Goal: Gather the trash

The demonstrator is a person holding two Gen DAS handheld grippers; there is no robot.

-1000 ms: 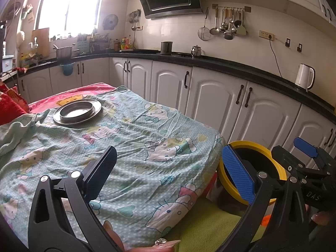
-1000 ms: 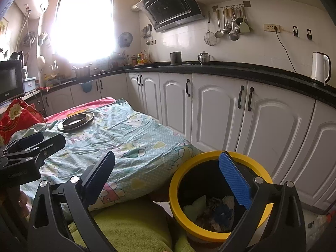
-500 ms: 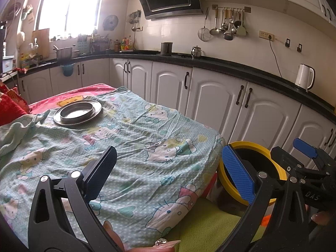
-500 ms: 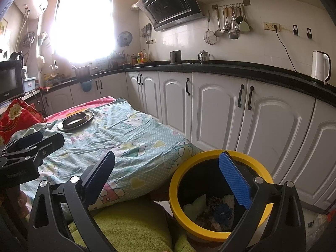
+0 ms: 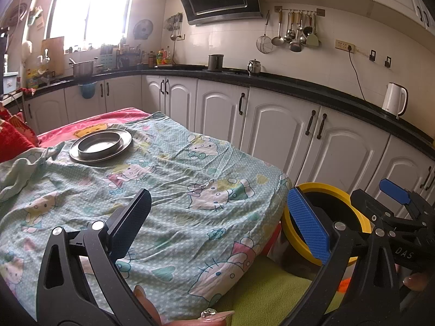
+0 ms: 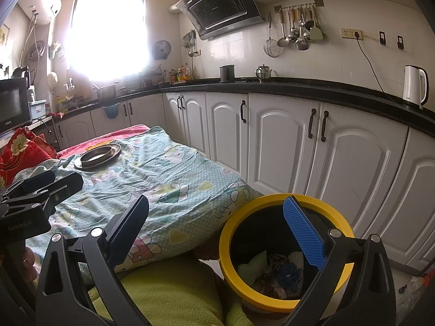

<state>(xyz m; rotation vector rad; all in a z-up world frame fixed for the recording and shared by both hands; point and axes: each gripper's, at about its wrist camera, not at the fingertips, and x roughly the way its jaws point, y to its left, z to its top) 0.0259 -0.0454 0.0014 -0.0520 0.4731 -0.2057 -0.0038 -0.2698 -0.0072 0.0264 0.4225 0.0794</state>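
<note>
Nothing has shifted in the past second: both of your grippers hang where they were, and the cloth, plate and bin sit as before.

At the left of the right wrist view, your left gripper (image 6: 51,182) juts in over the patterned sheet (image 6: 168,179); from that angle you cannot tell how its fingers stand. The left wrist view settles it: the left gripper (image 5: 217,217) has its jaws spread wide, nothing between them. Up and left of centre in that view, a steel plate (image 5: 100,145) with a shallow dish on it rests on the sheet (image 5: 190,190), well apart from both tools. No loose scrap shows anywhere on the cloth.

Moving right, your right gripper (image 6: 214,228) is likewise spread wide and empty, its blue pad hanging over the mouth of the yellow-rimmed bin (image 6: 228,260) at lower right of the right wrist view. Trash (image 6: 274,269) already lies in the bottom of that bin: paper, something blue, something pale green. In the left wrist view the same bin (image 5: 359,220) sits at right of centre, beside the corner of the sheet, with the right gripper (image 5: 391,203) poking in from the right edge.

The risks from here appear modest. Swing your right gripper low and its blue pad could clip the yellow rim and tip the bin, spilling what is collected. Drag your left gripper across the sheet and the loose cloth may bunch and slide the plate. If any scrap remains, it is out of view, perhaps in the folds at far left.
</note>
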